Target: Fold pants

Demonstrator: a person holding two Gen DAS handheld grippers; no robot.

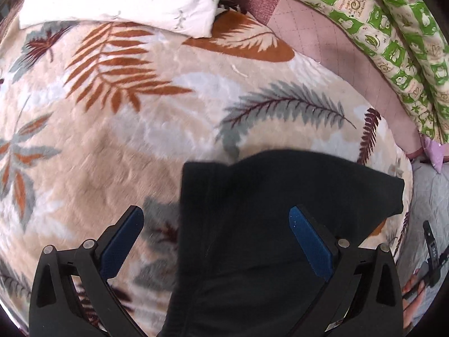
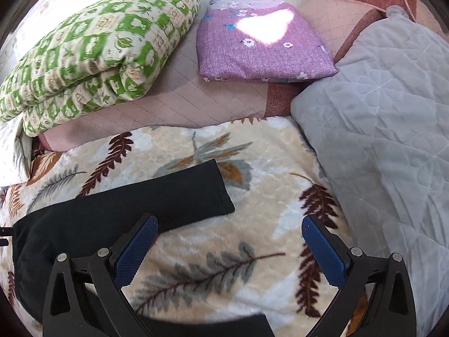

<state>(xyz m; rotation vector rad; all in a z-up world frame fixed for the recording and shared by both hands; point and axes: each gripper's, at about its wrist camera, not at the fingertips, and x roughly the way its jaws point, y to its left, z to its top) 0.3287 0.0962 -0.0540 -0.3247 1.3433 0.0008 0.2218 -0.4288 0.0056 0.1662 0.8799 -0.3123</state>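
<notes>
One pants (image 2: 120,210) leg seemingly runs toward upper right.

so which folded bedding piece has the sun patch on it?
The purple floral one, right of the green frog-print quilt; the quilt shows no bright patch.

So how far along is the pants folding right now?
Early on. Done: the black pants lie spread on the leaf-print blanket, one leg end stretched out, another near the bottom edge. In hand: nothing; the left gripper hovers open above the fabric, and the right gripper is open over blanket. Left: every fold.
</notes>
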